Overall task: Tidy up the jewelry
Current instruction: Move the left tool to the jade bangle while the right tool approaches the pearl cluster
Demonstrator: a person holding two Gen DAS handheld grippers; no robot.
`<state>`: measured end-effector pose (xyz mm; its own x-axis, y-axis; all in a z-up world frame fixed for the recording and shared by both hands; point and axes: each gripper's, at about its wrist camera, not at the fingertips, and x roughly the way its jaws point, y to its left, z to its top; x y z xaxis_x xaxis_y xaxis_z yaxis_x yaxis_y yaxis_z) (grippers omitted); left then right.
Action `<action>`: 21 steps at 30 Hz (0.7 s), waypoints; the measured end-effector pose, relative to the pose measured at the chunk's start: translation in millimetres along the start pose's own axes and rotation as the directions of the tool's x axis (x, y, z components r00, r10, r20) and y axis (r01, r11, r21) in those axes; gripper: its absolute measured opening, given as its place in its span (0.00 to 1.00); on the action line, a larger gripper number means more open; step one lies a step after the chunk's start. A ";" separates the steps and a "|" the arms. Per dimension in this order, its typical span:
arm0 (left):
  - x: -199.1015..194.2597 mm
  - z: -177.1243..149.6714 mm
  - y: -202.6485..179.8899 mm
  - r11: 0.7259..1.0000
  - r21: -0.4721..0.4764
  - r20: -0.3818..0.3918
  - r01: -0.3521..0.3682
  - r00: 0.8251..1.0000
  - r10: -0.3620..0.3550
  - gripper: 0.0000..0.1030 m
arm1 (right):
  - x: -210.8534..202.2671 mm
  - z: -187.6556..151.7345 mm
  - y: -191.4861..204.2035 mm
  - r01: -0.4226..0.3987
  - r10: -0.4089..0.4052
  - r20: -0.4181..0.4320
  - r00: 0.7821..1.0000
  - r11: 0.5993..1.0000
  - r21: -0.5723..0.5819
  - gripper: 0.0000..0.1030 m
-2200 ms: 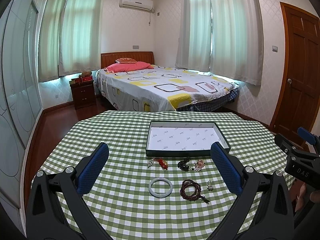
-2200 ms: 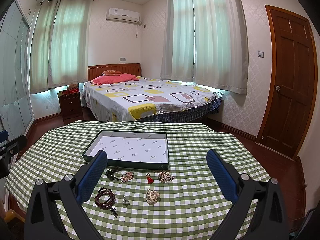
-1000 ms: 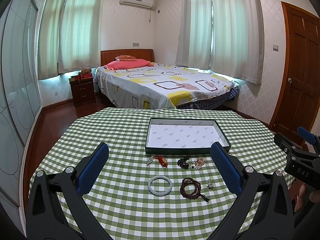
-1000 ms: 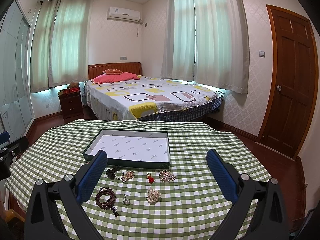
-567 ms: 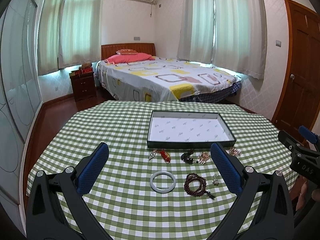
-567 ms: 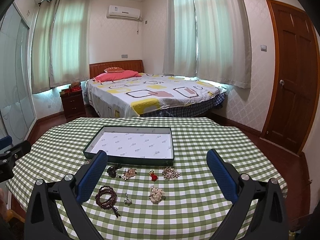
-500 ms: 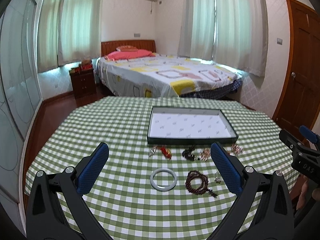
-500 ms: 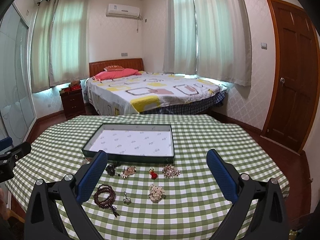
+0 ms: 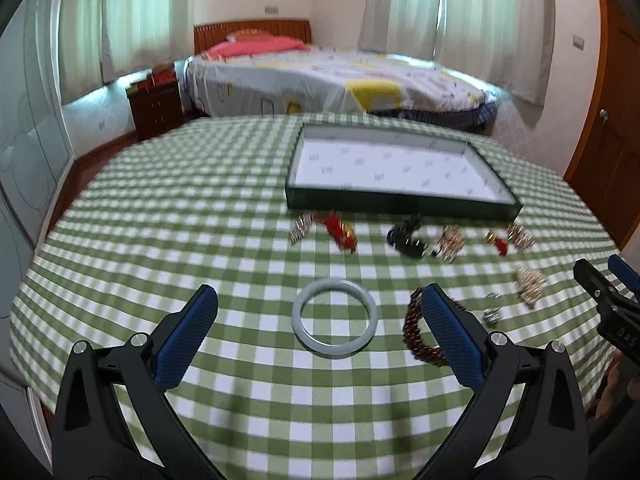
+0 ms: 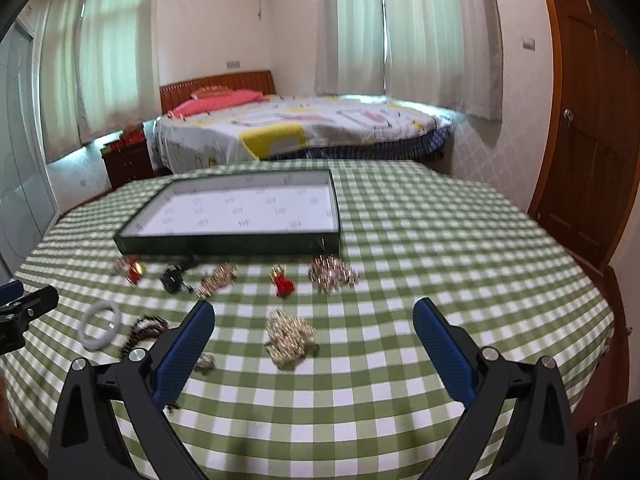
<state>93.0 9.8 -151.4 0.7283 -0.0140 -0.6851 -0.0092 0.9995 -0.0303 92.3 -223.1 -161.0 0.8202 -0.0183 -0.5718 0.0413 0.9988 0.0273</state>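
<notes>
Soft daylight comes through the curtained windows (image 10: 420, 36) at the far side, bright and even, with only faint shadows on the checked tablecloth (image 9: 168, 240). Both views are smeared by motion blur (jewelry most), and fisheye bending darkens the corners.

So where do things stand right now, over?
Left gripper open above bangle. Right gripper open over pearl cluster. Tray empty, jewelry all on cloth. Nothing in the way.
</notes>
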 end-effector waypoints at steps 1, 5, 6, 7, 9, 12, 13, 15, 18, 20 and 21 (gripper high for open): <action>10.5 -1.9 -0.1 1.000 -0.002 -0.022 0.003 1.000 -0.003 0.96 | 3.1 -2.0 -0.4 0.002 -0.002 -0.008 1.000 1.000 0.001 0.94; 37.9 -5.7 1.6 1.000 -0.013 -0.072 0.003 0.997 -0.004 0.96 | 19.7 -10.9 -2.5 -0.002 0.002 -0.045 0.999 1.000 0.004 0.94; 45.3 -6.6 1.6 1.000 -0.009 -0.082 -0.003 0.997 0.002 0.96 | 23.0 -11.4 -3.1 -0.004 0.005 -0.051 0.999 1.000 0.003 0.94; 49.6 -7.0 1.3 1.000 -0.006 -0.091 -0.006 0.996 0.005 0.96 | 27.8 -12.7 -3.6 -0.006 0.006 -0.061 0.998 1.000 0.000 0.94; 58.2 -8.8 1.6 1.000 -0.001 -0.108 -0.011 0.994 0.011 0.96 | 33.0 -15.1 -2.9 -0.007 0.007 -0.070 0.998 1.000 -0.005 0.94; 67.9 -10.0 0.6 1.000 0.003 -0.130 -0.013 0.991 0.014 0.96 | 39.8 -16.5 -1.7 -0.012 0.011 -0.082 0.997 1.000 -0.009 0.94; 71.5 -10.2 0.8 1.000 0.003 -0.137 -0.015 0.990 0.015 0.96 | 42.0 -17.0 -1.9 -0.015 0.014 -0.089 0.996 1.000 -0.008 0.94; 77.8 -10.2 1.3 1.000 0.000 -0.148 -0.015 0.989 0.015 0.96 | 45.3 -18.0 -2.3 -0.018 0.018 -0.096 0.995 1.000 -0.004 0.94; 82.9 -11.0 1.5 1.000 0.006 -0.152 -0.024 0.988 0.024 0.96 | 49.0 -18.4 -2.5 -0.018 0.018 -0.103 0.994 1.000 -0.002 0.94; 84.9 -10.5 1.3 1.000 0.017 -0.144 -0.025 0.989 0.027 0.96 | 50.8 -18.1 -3.0 -0.019 0.019 -0.106 0.994 1.000 -0.001 0.94; 84.9 -10.9 1.2 1.000 0.017 -0.139 -0.025 0.990 0.028 0.96 | 51.8 -17.8 -2.9 -0.019 0.019 -0.108 0.994 1.000 0.000 0.94</action>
<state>147.3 9.5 -217.6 0.6256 0.0097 -0.7801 -0.0157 0.9999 -0.0002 124.5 -226.2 -205.3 0.7547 0.0055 -0.6561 0.0261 0.9989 0.0384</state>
